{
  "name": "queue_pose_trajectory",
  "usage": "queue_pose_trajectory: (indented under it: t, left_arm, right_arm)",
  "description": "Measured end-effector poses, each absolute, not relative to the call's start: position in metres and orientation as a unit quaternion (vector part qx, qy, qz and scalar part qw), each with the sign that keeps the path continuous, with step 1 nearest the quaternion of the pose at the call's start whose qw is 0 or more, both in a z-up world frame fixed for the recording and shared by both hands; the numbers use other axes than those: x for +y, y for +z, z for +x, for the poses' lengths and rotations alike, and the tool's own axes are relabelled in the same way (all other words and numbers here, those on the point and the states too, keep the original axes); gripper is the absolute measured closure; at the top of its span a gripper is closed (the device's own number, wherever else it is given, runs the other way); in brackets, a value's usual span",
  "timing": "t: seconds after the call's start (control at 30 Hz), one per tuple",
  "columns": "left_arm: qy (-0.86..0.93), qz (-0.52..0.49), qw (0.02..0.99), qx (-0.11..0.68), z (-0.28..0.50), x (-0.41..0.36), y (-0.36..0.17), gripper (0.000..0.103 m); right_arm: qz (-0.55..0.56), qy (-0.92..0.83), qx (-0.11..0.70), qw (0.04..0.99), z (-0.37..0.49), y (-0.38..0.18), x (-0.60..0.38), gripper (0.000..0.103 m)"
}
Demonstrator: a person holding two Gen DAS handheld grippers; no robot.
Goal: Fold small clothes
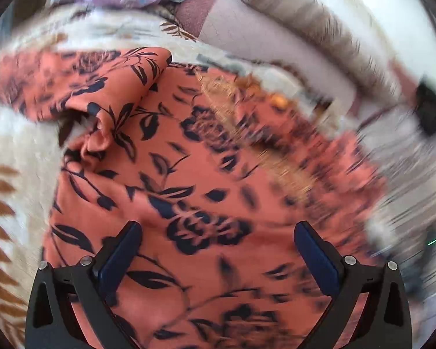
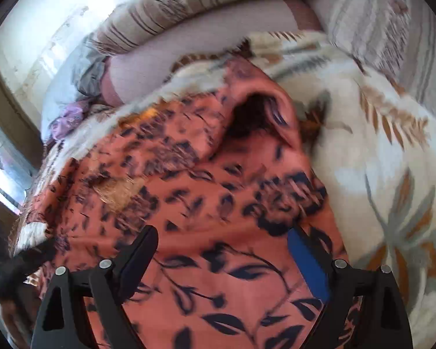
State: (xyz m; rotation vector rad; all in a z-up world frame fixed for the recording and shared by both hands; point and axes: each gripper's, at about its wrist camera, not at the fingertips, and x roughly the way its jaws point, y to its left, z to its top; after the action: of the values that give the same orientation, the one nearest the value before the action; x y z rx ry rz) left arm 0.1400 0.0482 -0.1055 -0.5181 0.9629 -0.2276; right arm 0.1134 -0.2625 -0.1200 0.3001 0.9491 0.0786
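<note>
Tongs L (image 1: 218,229) & R (image 2: 222,235) both spread wide over orange floral garment (image 1: 194,174), gripping nothing.

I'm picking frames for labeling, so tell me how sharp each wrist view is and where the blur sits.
Left wrist view: the orange floral garment is fairly crisp left of centre, motion-smeared toward the right; left gripper sharp. Right wrist view: garment readable near the right gripper, blurred farther up; the leaf-print blanket is soft. Both show fisheye curvature.
</note>
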Motion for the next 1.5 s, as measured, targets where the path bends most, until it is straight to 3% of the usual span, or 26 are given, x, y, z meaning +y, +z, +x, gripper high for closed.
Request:
queue_pose_trajectory:
  t: [0.03,0.07,0.2,0.4,0.53,0.6,0.63,0.67,0.9,1.0,1.1,1.17,1.33,1.5]
  left_arm:
    - [-0.118,-0.283,0.841,0.445,0.141,0.052,-0.100,0.000]
    - [-0.126,-0.312,0.835,0.435,0.144,0.053,-0.093,0.000]
    - [-0.151,-0.375,0.802,0.440,0.185,0.036,-0.082,0.000]
    - [-0.105,-0.520,0.699,0.479,0.248,0.020,-0.125,0.000]
    - [-0.051,-0.582,0.650,0.486,0.260,0.025,-0.145,0.010]
    - [-0.050,-0.572,0.657,0.488,0.266,0.023,-0.137,0.033]
    - [-0.052,-0.555,0.666,0.496,0.271,0.020,-0.132,0.073]
    - [-0.051,-0.527,0.678,0.509,0.276,0.017,-0.126,0.095]
    - [-0.046,-0.294,0.883,0.362,0.230,0.011,-0.003,0.096]
    - [-0.039,-0.280,0.866,0.412,0.227,0.024,-0.037,0.096]
    - [0.014,-0.287,0.825,0.487,0.235,0.045,-0.106,0.095]
    - [-0.022,-0.306,0.844,0.440,0.229,0.058,-0.117,0.093]
    - [-0.052,-0.289,0.862,0.414,0.230,0.062,-0.119,0.093]
    - [-0.062,-0.304,0.860,0.406,0.231,0.074,-0.114,0.093]
  right_arm:
    - [0.158,0.035,0.464,0.871,0.110,-0.122,-0.262,0.008]
    - [0.143,0.040,0.450,0.881,0.108,-0.121,-0.257,0.000]
    - [-0.009,0.030,0.454,0.890,0.103,-0.127,-0.219,0.000]
    - [0.056,0.046,0.456,0.887,0.106,-0.121,-0.242,0.000]
    - [0.027,0.044,0.458,0.888,0.106,-0.125,-0.228,0.000]
    - [0.034,0.046,0.459,0.886,0.105,-0.124,-0.230,0.000]
    - [0.038,0.047,0.460,0.886,0.104,-0.123,-0.231,0.000]
    - [0.043,0.047,0.460,0.886,0.104,-0.122,-0.232,0.000]
    - [0.052,0.047,0.456,0.887,0.103,-0.122,-0.232,0.000]
    - [0.053,0.039,0.454,0.888,0.101,-0.121,-0.231,0.000]
    - [0.057,0.038,0.454,0.888,0.099,-0.119,-0.231,0.000]
    - [0.081,0.052,0.460,0.883,0.094,-0.112,-0.237,0.000]
    - [0.189,0.077,0.429,0.880,0.096,-0.067,-0.269,0.000]
    - [0.269,0.142,0.398,0.866,0.164,-0.031,-0.269,0.000]
